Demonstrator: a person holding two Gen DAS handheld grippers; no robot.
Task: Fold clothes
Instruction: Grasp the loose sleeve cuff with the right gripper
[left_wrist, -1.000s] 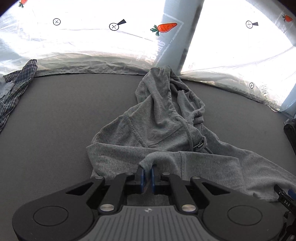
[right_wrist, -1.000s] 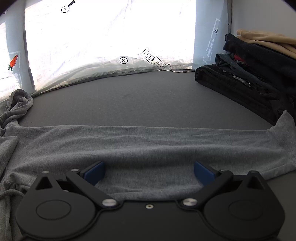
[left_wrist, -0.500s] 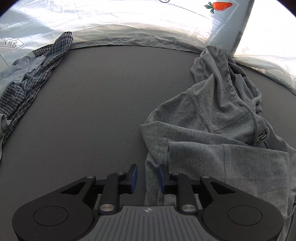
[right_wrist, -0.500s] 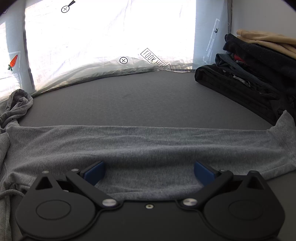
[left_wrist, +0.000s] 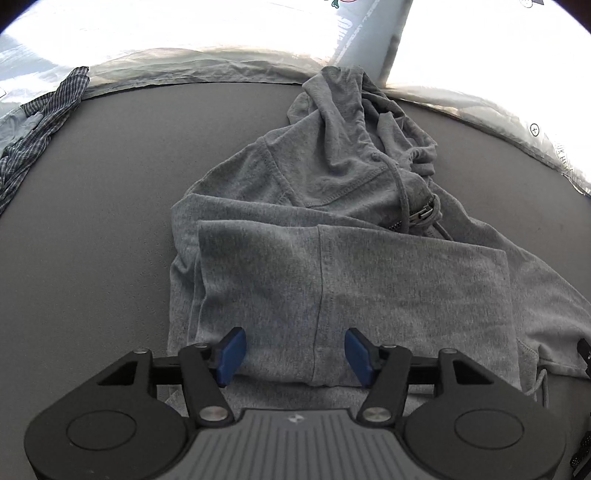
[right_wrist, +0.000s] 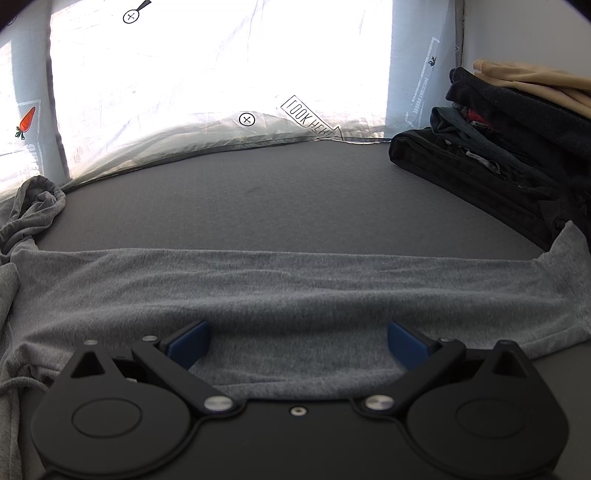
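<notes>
Left tool (left_wrist: 293, 350) is opening just over the grey hoodie's (left_wrist: 332, 221) folded-in sleeve (left_wrist: 351, 280) on the grey bench (left_wrist: 110, 184), gripping nothing. Right tool (right_wrist: 297, 345) gapes over the hoodie's body. Best lift straight up so the fold stays flat.

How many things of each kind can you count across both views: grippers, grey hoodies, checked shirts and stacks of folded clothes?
Grey hoodie: 1
Checked shirt: 1
Stack of folded clothes: 1
Grippers: 2 (left gripper, jaws opening with hoodie cloth between them; right gripper)
Total: 5
</notes>
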